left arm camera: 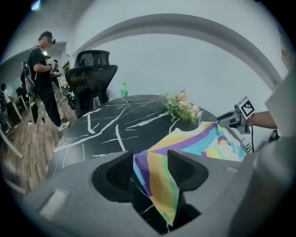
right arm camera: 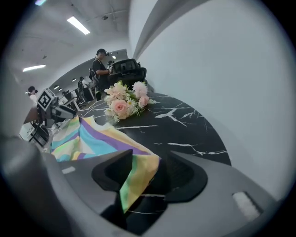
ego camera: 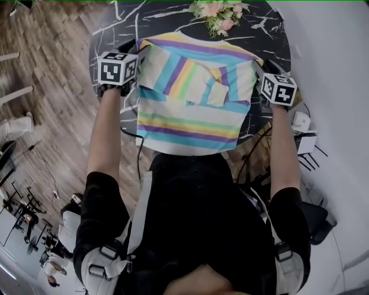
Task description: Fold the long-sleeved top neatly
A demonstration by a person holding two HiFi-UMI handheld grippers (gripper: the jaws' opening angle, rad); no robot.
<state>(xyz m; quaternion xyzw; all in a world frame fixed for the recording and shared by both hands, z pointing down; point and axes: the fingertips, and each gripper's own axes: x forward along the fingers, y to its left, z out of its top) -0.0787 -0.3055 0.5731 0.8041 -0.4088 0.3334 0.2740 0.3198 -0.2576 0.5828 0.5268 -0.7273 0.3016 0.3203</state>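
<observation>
The striped pastel long-sleeved top (ego camera: 190, 109) lies flat on the round black marble table (ego camera: 115, 29), both sleeves folded in across its chest and its hem hanging over the near edge. My left gripper (ego camera: 134, 50) is at the top's left shoulder. In the left gripper view a fold of the top (left arm camera: 152, 178) lies between the parted jaws of this gripper (left arm camera: 150, 171), which is open. My right gripper (ego camera: 262, 68) is at the right shoulder. In the right gripper view a corner of the top (right arm camera: 136, 178) rests against one jaw of this gripper (right arm camera: 145, 169), also open.
A bunch of pink and white flowers (ego camera: 219, 12) lies at the table's far edge, just beyond the collar. A black office chair (left arm camera: 90, 74) and a green bottle (left arm camera: 124, 89) are past the table. A person (left arm camera: 41, 69) stands at the left. A white wall is to the right.
</observation>
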